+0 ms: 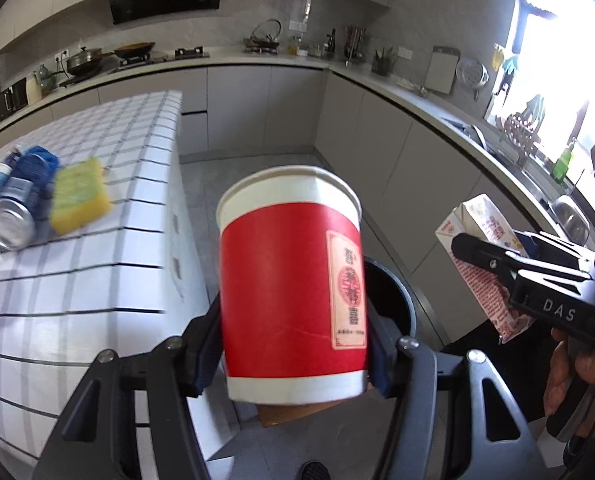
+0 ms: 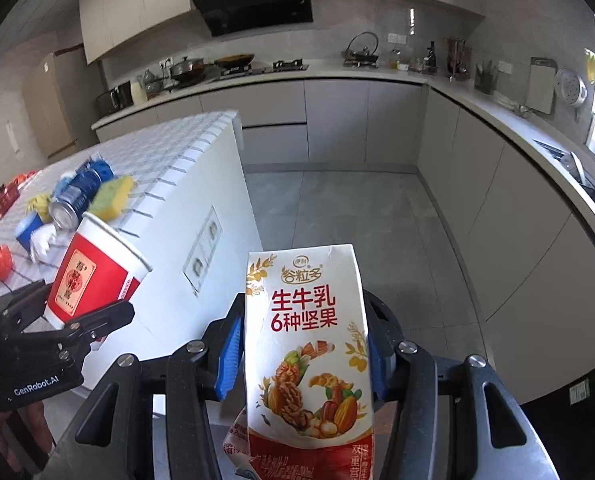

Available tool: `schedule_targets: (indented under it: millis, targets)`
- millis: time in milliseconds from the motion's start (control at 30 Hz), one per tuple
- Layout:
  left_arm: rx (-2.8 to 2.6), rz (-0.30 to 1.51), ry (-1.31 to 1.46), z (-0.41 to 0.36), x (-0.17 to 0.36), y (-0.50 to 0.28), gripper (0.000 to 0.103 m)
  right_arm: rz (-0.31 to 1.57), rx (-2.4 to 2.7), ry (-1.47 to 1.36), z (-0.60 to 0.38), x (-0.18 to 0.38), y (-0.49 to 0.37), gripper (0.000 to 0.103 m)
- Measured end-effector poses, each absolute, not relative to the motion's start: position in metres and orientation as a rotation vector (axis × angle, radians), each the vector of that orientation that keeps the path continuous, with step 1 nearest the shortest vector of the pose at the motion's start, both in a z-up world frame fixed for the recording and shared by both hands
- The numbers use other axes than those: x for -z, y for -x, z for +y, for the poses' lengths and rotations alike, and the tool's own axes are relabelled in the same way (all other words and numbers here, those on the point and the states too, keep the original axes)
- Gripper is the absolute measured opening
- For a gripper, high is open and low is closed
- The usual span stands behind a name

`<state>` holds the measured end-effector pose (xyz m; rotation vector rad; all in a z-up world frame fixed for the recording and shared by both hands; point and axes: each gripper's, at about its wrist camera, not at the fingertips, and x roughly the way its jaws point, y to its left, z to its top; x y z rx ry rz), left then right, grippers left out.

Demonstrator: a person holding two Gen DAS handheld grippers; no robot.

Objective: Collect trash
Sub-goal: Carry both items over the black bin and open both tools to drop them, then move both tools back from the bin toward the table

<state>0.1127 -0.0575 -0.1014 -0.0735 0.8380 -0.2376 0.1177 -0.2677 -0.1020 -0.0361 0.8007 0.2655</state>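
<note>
My left gripper (image 1: 293,344) held the red paper cup (image 1: 291,284) at mid-wall, light and crushable, above the dark bin (image 1: 393,300) at four o'clock, while my right gripper (image 2: 303,356) clamped the soft milk carton (image 2: 307,344) by its flat sides.

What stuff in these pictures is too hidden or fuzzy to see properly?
- Bin: left view, mostly hidden behind the red cup; the right view shows only its rim behind the milk carton.
- Inside of the cup: both views, seen from the side only.
- Can and sponge: left view, motion-blurred, label unreadable.
- Carton's bottom: right view, cut off by the edge.
</note>
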Motion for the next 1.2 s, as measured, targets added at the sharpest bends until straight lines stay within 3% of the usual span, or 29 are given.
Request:
schedule_targets:
  millis: [500,533,567,600,633,667,1200]
  targets:
    - [0.286,0.958,0.051,-0.124,0.177,-0.149,0.063,0.902,-0.493,0.164,-0.301,0.185,-0.187,0.053]
    - [0.297,0.974,0.050,-0.127,0.182,-0.152,0.069,0.912,-0.517,0.161,-0.303,0.191,-0.192,0.054]
    - [0.286,0.999,0.039,-0.127,0.190,-0.155,0.091,0.931,-0.547,0.159,-0.303,0.199,-0.198,0.054]
    - [0.223,1.006,0.013,-0.123,0.199,-0.156,0.100,0.955,-0.554,0.160,-0.303,0.207,-0.203,0.058]
    - [0.186,1.012,0.008,-0.120,0.203,-0.156,0.103,0.997,-0.522,0.156,-0.307,0.219,-0.214,0.087]
    - [0.169,1.029,0.029,-0.111,0.209,-0.156,0.103,1.014,-0.485,0.142,-0.314,0.227,-0.220,0.102]
    - [0.061,0.956,0.013,-0.104,0.173,-0.129,0.103,0.978,-0.312,0.075,-0.338,0.214,-0.203,0.103]
